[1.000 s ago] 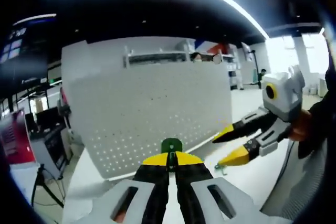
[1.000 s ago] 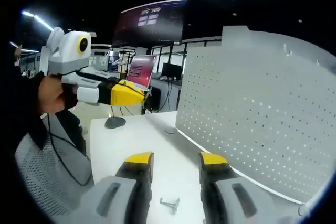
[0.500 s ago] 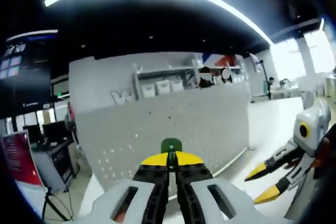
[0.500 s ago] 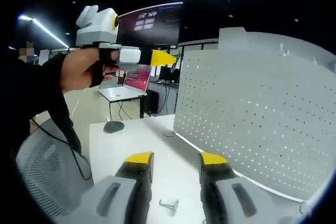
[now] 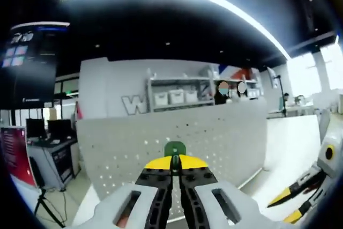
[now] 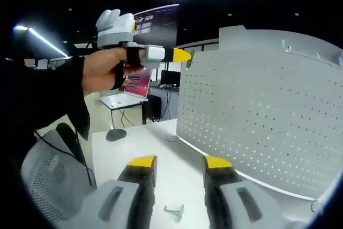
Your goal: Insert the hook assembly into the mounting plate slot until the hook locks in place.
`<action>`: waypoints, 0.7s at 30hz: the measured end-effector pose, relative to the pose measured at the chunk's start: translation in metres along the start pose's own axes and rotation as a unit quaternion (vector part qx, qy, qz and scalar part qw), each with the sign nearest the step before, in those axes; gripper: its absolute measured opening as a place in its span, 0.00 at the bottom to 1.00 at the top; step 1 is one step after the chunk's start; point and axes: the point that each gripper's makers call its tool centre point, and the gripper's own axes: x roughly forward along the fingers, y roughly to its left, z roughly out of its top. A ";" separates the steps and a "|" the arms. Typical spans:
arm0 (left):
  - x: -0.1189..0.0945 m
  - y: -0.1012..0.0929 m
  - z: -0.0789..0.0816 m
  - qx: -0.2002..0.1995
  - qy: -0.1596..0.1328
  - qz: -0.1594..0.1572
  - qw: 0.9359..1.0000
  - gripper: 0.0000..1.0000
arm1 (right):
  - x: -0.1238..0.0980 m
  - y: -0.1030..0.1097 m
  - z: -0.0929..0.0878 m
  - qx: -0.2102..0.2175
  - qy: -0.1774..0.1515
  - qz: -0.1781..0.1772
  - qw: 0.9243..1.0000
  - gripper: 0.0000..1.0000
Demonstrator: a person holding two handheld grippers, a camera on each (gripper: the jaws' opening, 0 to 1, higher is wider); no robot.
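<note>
My left gripper [image 5: 174, 161] is shut on a small green hook piece [image 5: 174, 148] that sticks out past its yellow tips. The white perforated mounting plate [image 5: 214, 135] stands upright just beyond it. In the right gripper view, a hand holds the left gripper [image 6: 184, 56] high, its tip with the green hook piece [image 6: 189, 62] close to the mounting plate's [image 6: 257, 116] upper left edge. My right gripper [image 6: 179, 162] hangs low over the white table, open and holding nothing; it also appears as the right gripper [image 5: 296, 208] at the lower right.
A small metal hook [image 6: 174, 211] lies on the white table [image 6: 115, 154] between my right jaws. A mouse [image 6: 115, 134] and a laptop [image 6: 126, 93] sit at the far left, with a mesh chair [image 6: 51, 172] below. Shelves with bins [image 5: 177, 96] stand behind the plate.
The left gripper has risen with the green hook piece and moved in toward the plate's upper left edge. The right gripper has stayed low and open over the table.
</note>
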 end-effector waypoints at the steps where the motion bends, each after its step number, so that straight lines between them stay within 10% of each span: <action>1: 0.004 0.001 0.002 -0.001 -0.003 0.002 1.000 0.03 | 0.000 -0.001 -0.001 0.002 0.002 -0.002 1.000 0.32; 21: 0.066 0.054 0.006 -0.017 -0.021 0.072 0.997 0.03 | 0.003 -0.009 -0.013 0.025 0.019 -0.003 1.000 0.32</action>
